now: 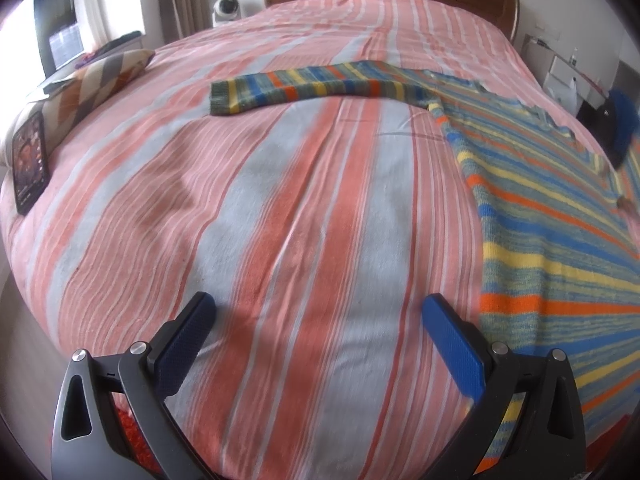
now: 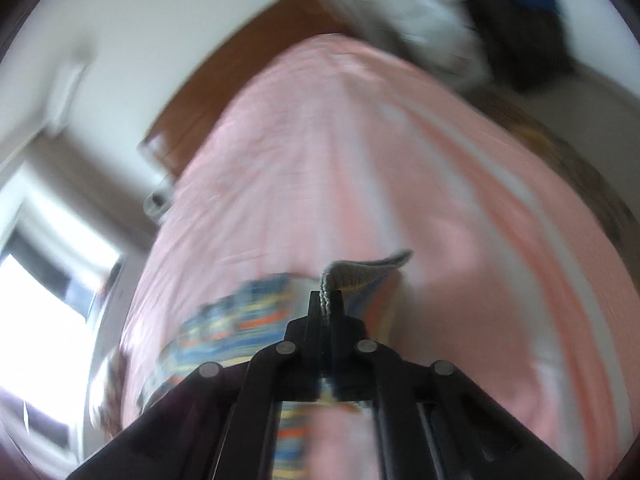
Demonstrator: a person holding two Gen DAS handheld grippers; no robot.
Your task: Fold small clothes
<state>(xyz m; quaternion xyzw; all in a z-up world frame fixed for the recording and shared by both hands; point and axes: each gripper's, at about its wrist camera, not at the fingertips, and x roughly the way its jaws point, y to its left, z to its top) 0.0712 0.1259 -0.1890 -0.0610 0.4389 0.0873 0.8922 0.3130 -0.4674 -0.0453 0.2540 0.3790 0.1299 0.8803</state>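
Right fingers [image 2: 329, 300] pinch striped knit sweater's [image 1: 540, 216] ribbed cuff [image 2: 360, 272]; left fingers [image 1: 320, 312] spread wide

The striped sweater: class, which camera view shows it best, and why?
The left wrist view: the striped sweater lies sharp across the bed, one sleeve stretched out. The right wrist view shows only a blurred strip and the grey cuff pinched in the right gripper.
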